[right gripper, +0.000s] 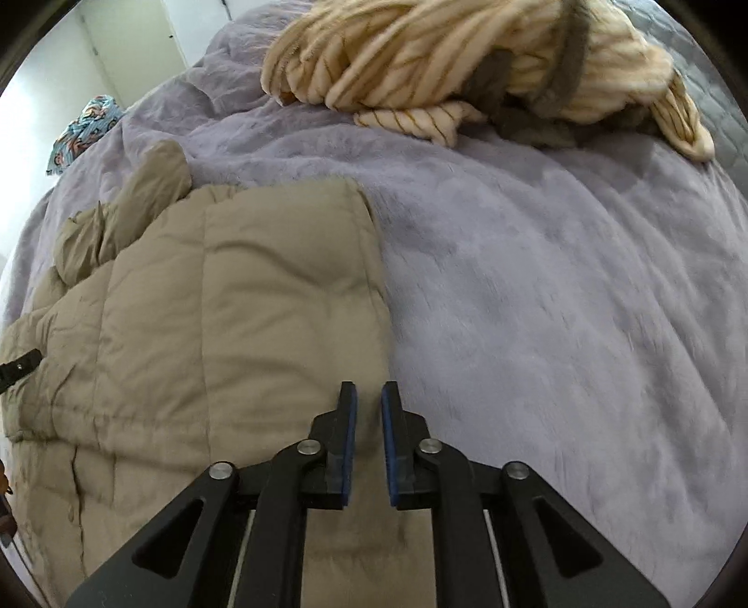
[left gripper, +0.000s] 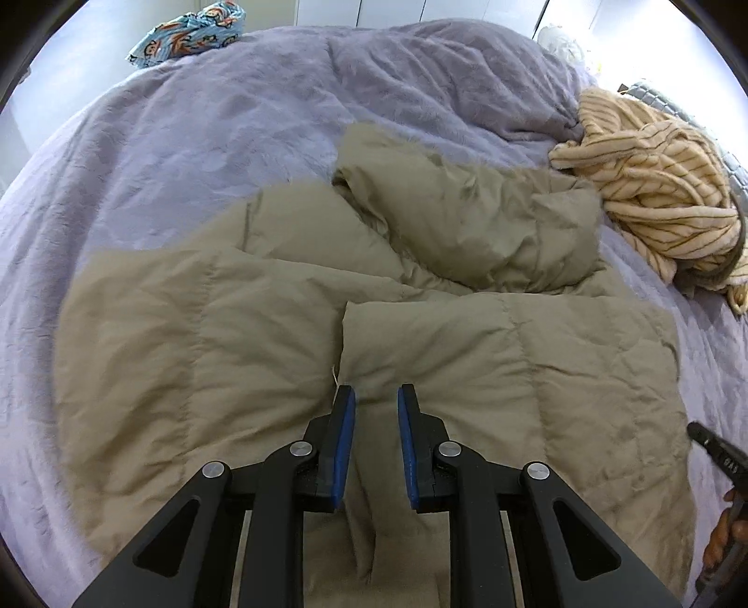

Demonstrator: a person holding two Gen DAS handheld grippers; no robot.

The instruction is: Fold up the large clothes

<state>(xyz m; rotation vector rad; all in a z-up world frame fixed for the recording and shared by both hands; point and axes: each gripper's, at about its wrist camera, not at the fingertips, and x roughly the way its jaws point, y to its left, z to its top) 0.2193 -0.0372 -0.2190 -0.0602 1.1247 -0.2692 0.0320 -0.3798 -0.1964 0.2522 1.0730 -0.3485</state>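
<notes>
A khaki quilted puffer jacket (left gripper: 290, 299) lies spread on the lavender bed cover (left gripper: 177, 140), one sleeve folded across its upper part. My left gripper (left gripper: 376, 397) is open and empty, just above the jacket's middle, near the front opening edge. In the right wrist view the jacket (right gripper: 224, 304) fills the left half. My right gripper (right gripper: 369, 393) is open a little and empty, over the jacket's right edge. The tip of the right gripper shows at the right edge of the left wrist view (left gripper: 715, 449).
A cream striped garment (left gripper: 654, 187) lies bunched at the back right, also in the right wrist view (right gripper: 444, 61). A blue patterned cloth (left gripper: 191, 32) lies at the back left. The lavender cover (right gripper: 561, 280) stretches right of the jacket.
</notes>
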